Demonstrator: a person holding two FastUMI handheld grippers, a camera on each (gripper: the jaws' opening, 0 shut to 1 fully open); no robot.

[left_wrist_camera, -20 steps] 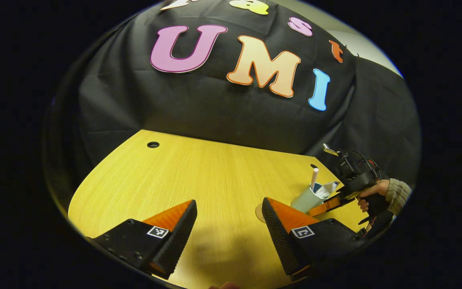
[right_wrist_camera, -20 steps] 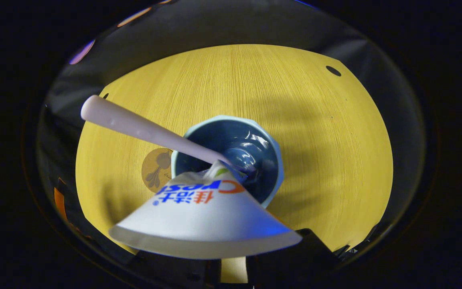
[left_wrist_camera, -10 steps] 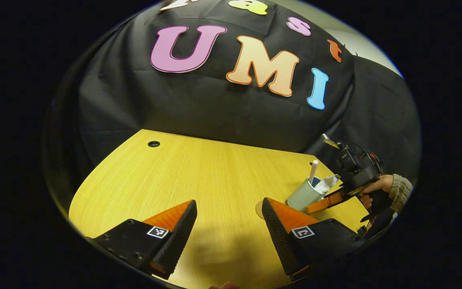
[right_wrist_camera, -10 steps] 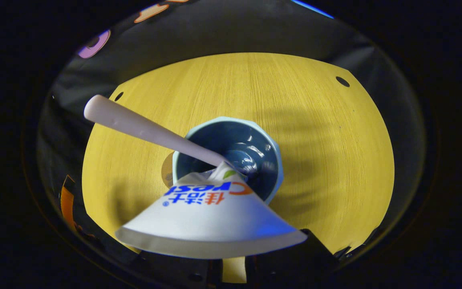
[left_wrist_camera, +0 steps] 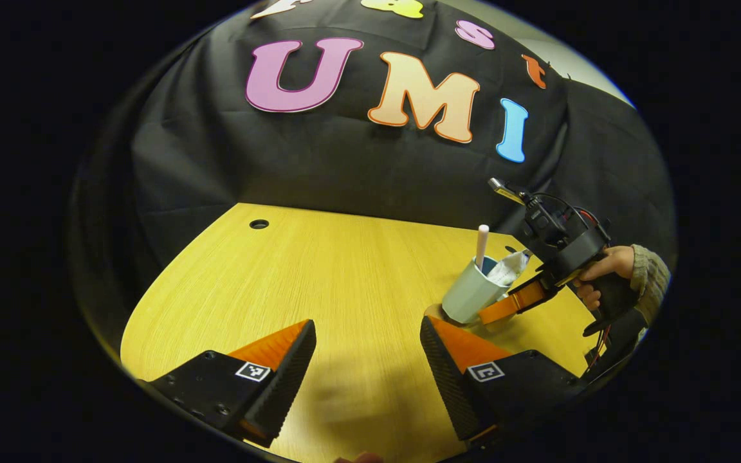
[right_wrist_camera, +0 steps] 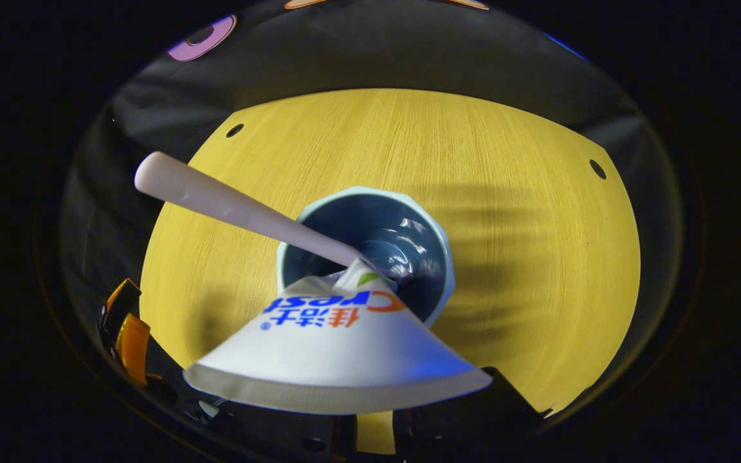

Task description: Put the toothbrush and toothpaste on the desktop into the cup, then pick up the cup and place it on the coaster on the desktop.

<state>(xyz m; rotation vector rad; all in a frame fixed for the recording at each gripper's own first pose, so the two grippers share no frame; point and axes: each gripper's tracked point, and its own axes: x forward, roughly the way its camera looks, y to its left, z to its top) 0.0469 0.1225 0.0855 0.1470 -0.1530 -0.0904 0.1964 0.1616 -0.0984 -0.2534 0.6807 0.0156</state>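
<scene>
Pale blue cup (left_wrist_camera: 471,297) is held by the right gripper (left_wrist_camera: 505,308), jaws closed on its wall, over the coaster (left_wrist_camera: 433,312) — judged the placing step. Whether the base has touched down cannot be told. Next move calls for lowering squarely onto the coaster, then opening the jaws. Inside the cup, just ahead of those jaws, stand the toothbrush (right_wrist_camera: 229,207) and toothpaste (right_wrist_camera: 335,347), both leaning on the rim. Left gripper (left_wrist_camera: 367,360) hangs wide open, holding nothing — wooden desktop (left_wrist_camera: 319,270) between its jaws.

Glossy-glazed cup (right_wrist_camera: 370,257) on matt wood-grain desktop (right_wrist_camera: 473,161).
</scene>
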